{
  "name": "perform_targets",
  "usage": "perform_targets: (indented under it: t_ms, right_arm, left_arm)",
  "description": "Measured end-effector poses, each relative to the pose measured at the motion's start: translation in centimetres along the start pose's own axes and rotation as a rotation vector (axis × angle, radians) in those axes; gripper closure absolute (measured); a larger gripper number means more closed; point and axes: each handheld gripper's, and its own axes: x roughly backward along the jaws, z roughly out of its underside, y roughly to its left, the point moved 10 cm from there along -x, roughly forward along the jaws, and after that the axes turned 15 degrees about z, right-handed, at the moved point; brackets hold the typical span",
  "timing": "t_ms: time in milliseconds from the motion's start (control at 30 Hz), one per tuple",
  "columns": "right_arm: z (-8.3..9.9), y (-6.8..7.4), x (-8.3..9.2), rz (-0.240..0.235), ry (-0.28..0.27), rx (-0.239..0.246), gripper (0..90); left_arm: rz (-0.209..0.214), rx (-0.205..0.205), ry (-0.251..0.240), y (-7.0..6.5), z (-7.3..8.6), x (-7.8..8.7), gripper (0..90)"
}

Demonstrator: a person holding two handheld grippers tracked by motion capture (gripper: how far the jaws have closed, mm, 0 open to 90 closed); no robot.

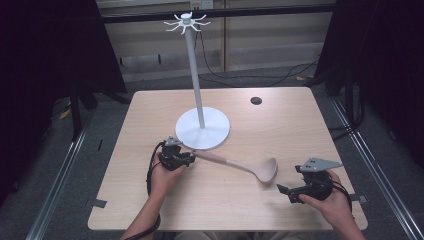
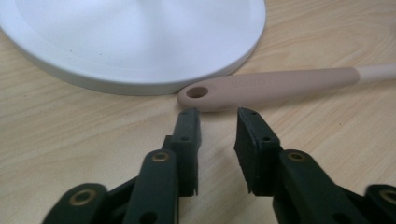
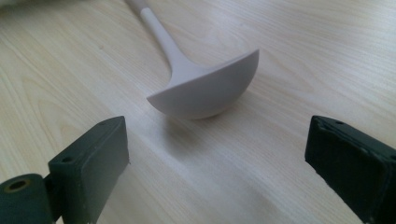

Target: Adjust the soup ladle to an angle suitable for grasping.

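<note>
The wooden table (image 1: 280, 120) fills the middle of the high view. On it, just above centre, stands the white hook stand (image 1: 202, 129), its round base flat on the wood and its pole rising to the upper middle of the frame.

Below the base lies the ladle (image 1: 235, 165). Its long axis runs from the centre-left down to the lower right: the handle end with its hanging hole points left, just beside the rim of the base, and the bowl points right, open side up and tilted.

The right gripper (image 1: 287, 192) sits in the lower right, near the bowl but apart from it, jaws spread wide with nothing between them.

The left gripper (image 1: 189, 159) sits left of centre at the handle end, jaws narrowly parted, tips just short of the handle, gripping nothing.
</note>
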Motion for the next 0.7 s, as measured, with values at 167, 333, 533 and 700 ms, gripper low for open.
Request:
perform_targets:
  t_ms: [167, 333, 533, 700]
  right_arm:
    - [-0.9, 0.2, -0.2, -0.006, 0.005, -0.003, 6.4]
    - [-2.1, 0.8, -0.5, -0.025, 0.017, 0.002, 7.2]
    - [-3.6, 1.3, -0.8, -0.040, 0.020, 0.034, 8.6]
    - [-4.3, 1.7, -1.1, -0.048, 0.027, 0.040, 8.5]
  left_arm:
    - [0.010, -0.009, -0.001, -0.7, 0.2, 0.6, 53.2]
    - [-0.002, -0.017, 0.004, -1.2, 0.3, 1.0, 41.4]
    - [0.008, -0.029, -0.008, -1.8, 0.5, 1.4, 26.5]
    - [0.021, -0.036, -0.020, -2.0, 0.8, 1.5, 19.0]
